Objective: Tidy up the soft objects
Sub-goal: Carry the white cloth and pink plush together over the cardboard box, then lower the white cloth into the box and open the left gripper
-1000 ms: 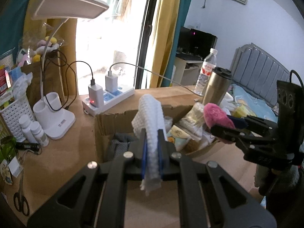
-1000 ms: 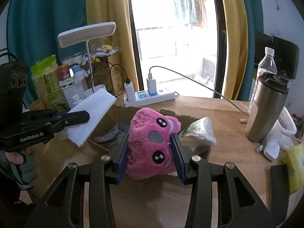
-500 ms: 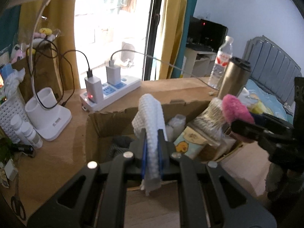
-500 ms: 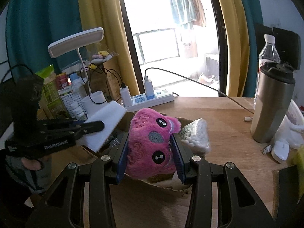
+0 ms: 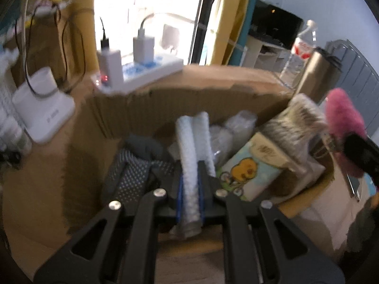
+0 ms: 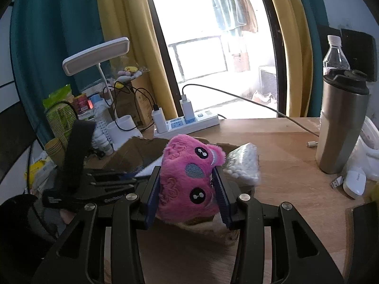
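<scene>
While the left gripper (image 5: 190, 189) stays clamped on the white cloth (image 5: 189, 146), its long axis runs toward twelve o'clock, down into the box (image 5: 180, 104). At three o'clock the right gripper (image 6: 188, 189) pinches the pink plush (image 6: 189, 172) above the box's edge.

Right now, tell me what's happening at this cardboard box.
A person works two handheld grippers over the open brown cardboard box. The left gripper is shut on a folded white waffle-textured cloth, lowered into the box. The right gripper holds a pink plush toy at the box's edge.
</scene>
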